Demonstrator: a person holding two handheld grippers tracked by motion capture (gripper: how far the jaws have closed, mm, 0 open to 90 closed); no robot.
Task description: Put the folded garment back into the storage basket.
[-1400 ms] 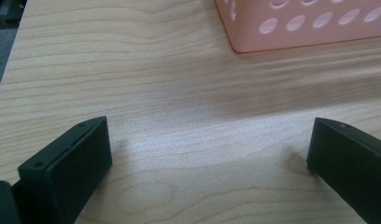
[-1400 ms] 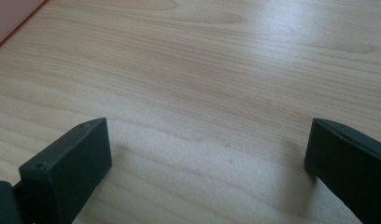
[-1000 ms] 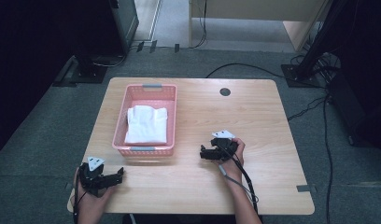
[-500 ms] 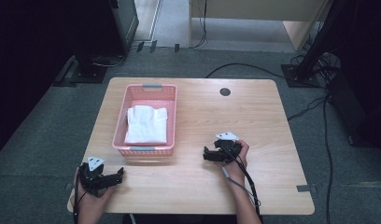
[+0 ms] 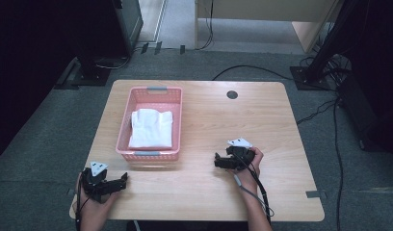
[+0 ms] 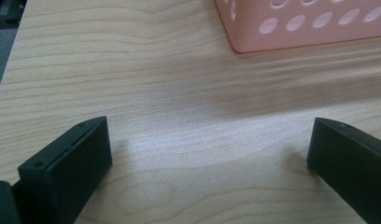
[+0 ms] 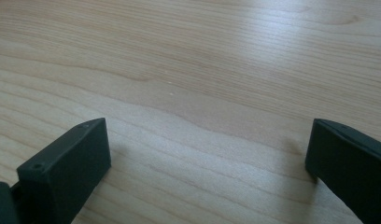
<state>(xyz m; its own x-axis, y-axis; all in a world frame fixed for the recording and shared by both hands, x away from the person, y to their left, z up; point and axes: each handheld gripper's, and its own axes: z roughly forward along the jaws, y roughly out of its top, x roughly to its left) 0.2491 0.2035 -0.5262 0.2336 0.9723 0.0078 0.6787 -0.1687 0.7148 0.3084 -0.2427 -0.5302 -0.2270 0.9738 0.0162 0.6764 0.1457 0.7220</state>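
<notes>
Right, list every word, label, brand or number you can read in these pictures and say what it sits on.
None: no readable text in any view.
Pink basket: plain walls with oval holes, no label.
White folded cloth in it: no print to be seen.
Wooden table: bare grain, one dark round grommet, unmarked.
Left gripper and right gripper: black jaws and grey three-cornered plates, no lettering legible.

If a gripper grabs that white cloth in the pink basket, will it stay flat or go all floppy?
Probably floppy: the white cloth lies folded and soft-looking in the pink basket, so pinched at one edge it would likely droop and unfold. It looks light. It shouldn't roll or break, though a fold might slip free.
</notes>
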